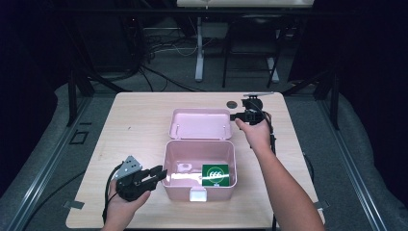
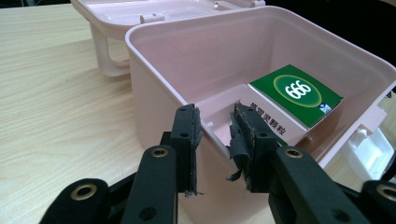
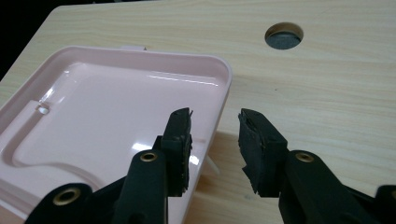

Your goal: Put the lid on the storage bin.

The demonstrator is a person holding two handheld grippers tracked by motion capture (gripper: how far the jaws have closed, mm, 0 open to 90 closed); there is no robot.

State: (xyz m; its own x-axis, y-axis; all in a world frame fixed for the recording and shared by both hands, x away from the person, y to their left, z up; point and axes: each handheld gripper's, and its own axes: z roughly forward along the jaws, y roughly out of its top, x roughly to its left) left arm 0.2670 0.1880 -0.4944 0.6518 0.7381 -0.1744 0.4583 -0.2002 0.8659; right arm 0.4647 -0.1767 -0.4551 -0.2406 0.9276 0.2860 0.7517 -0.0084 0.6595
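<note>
An open pink box (image 1: 169,163) stands mid-table, its lid (image 1: 199,124) folded back flat behind it. Inside, at the right, a green packet marked 666 (image 1: 215,174) leans on a white inner shelf (image 2: 219,100). My left gripper (image 1: 161,173) is open at the box's left wall. In the left gripper view that gripper (image 2: 215,114) has the wall's rim (image 2: 154,60) running between its jaws. My right gripper (image 1: 235,117) is open at the lid's right edge. In the right gripper view it (image 3: 215,119) straddles the lid's rim (image 3: 226,88), one jaw over the lid (image 3: 107,116), the other outside.
A round cable hole (image 1: 232,104) lies in the tabletop behind the right gripper, also the hole (image 3: 284,36) up ahead of the jaws. The box's white latch (image 1: 197,195) faces the table's front edge. Bare wood (image 1: 130,130) spreads to the left of the box.
</note>
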